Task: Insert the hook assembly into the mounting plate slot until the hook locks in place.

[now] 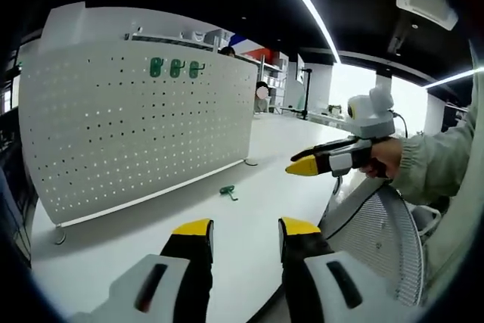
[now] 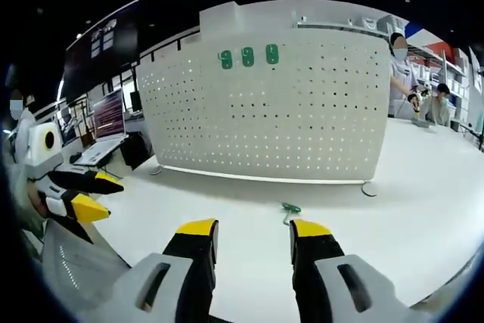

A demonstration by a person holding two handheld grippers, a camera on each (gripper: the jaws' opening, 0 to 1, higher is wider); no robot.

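Note:
A white perforated mounting plate (image 1: 144,122) (image 2: 272,111) stands upright on the white table, with three green hooks (image 1: 175,68) (image 2: 248,57) hung near its top. A loose green hook assembly (image 1: 228,191) (image 2: 290,208) lies on the table in front of the plate. My left gripper (image 1: 245,229) is open and empty, short of the loose hook. My right gripper (image 2: 253,230) is open and empty too, just before the hook. In the left gripper view the right gripper (image 1: 301,166) comes in from the right, held by a hand. The left gripper (image 2: 102,194) enters the right gripper view from the left.
A grey mesh chair back (image 1: 378,240) (image 2: 72,266) sits close below the grippers. The white table (image 1: 280,141) (image 2: 423,187) stretches behind the plate. People stand at the far side (image 2: 399,73). Monitors (image 2: 110,111) line the left.

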